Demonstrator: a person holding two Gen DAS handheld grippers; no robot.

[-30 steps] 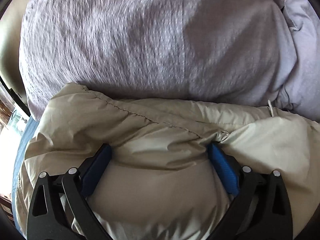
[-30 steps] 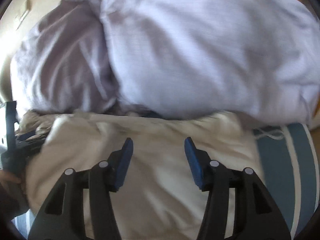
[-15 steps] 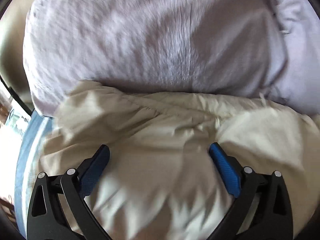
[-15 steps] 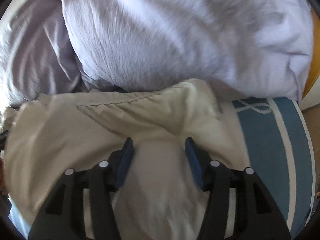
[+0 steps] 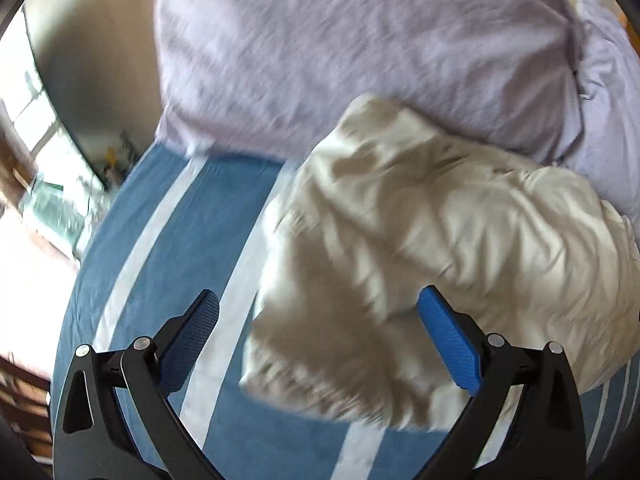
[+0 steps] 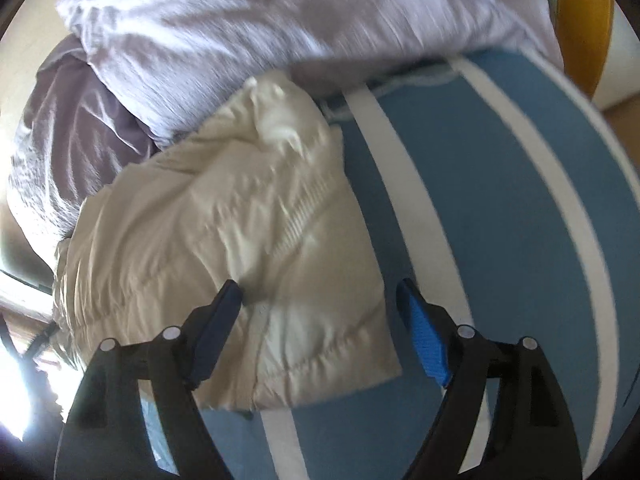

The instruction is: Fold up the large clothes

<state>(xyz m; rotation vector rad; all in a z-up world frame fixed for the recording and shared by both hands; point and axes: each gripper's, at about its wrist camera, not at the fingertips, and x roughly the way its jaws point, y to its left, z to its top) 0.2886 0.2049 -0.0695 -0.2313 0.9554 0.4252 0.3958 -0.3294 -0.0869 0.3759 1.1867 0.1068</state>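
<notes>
Cream puffy jacket (image 5: 432, 240) folded on striped blue bed (image 5: 168, 240), left gripper (image 5: 320, 332) jaws wide, empty, right gripper (image 6: 320, 320) jaws opening, gripping nothing

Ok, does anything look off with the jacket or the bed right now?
Nothing stands out. The cream jacket lies bundled on the striped sheet against the lilac duvet, puffy but not spilling off; both views are blurred.
</notes>
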